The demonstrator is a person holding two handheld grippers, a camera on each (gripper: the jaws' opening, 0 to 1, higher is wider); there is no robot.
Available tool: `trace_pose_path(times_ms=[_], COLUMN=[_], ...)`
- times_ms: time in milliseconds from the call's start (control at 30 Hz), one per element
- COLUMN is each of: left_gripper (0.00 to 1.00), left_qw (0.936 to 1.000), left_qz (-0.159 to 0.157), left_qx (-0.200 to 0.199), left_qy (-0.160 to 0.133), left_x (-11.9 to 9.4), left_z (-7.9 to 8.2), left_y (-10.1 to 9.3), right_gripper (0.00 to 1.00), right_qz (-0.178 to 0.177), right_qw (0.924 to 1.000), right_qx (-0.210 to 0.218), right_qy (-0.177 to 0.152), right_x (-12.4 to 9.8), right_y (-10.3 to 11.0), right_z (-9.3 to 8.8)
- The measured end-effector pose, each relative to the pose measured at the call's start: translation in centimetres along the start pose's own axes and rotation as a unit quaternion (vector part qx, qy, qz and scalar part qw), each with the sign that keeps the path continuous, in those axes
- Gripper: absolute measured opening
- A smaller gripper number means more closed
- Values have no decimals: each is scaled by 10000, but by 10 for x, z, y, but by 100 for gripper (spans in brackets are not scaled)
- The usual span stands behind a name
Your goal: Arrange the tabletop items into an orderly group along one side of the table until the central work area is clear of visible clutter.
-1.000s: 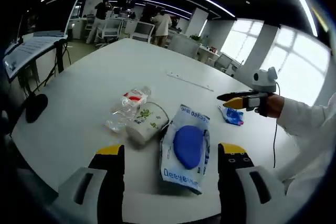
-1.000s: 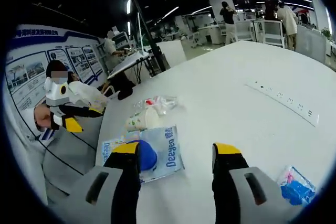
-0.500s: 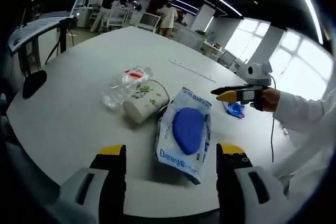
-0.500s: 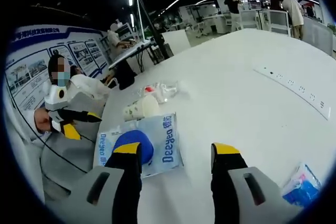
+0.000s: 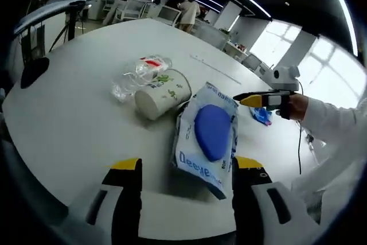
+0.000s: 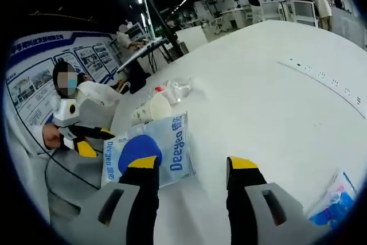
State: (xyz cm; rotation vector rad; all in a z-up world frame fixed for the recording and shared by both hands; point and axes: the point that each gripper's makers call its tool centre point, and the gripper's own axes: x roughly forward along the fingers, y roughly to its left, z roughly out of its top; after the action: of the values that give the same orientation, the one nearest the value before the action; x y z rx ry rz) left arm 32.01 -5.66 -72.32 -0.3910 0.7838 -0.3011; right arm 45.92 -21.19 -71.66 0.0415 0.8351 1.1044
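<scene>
A white wet-wipes pack with a blue lid lies on the white table, just beyond my open left gripper. Beside the pack lies a tipped paper cup, and behind the cup a crushed clear plastic bottle. A small blue packet lies near the right gripper, seen from the side at the right. In the right gripper view, my open right gripper hovers over the table, the wipes pack at its left, cup and bottle beyond, and the blue packet at lower right. The left gripper shows at far left.
A white power strip lies across the far table, also seen as the power strip behind the pack. The table's near edge curves close to my left gripper. Desks, chairs and people stand in the office beyond.
Both cameras have moved closer to the wipes pack, which now looks larger. The items on the table have stayed where they were. Both grippers remain open.
</scene>
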Motion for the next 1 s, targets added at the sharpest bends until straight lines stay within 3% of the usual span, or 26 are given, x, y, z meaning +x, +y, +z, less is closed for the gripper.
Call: trace_pose_path(times_ms=[233,400,667,1000], left_gripper=[51,42,23,18], left_qw=[9999,9992,9990,9985], left_qz=[16,29,-108,-255], left_qx=[-136,-383,-435,-475], left_qy=[43,76,53,34], left_x=[9,14,17,16], left_z=[-7,-11,-12,-10], left_y=[4,7,2,-3], right_gripper=[37,26,13,1], right_qz=[100,228,288,251], right_qw=[9999,9996,9994,9996], right_qx=[72,123,143,154], right_qy=[73,111,94,28], right_x=[7,9,10,7], right_y=[2,5,6,4], right_z=[-6,-9,-10,-8])
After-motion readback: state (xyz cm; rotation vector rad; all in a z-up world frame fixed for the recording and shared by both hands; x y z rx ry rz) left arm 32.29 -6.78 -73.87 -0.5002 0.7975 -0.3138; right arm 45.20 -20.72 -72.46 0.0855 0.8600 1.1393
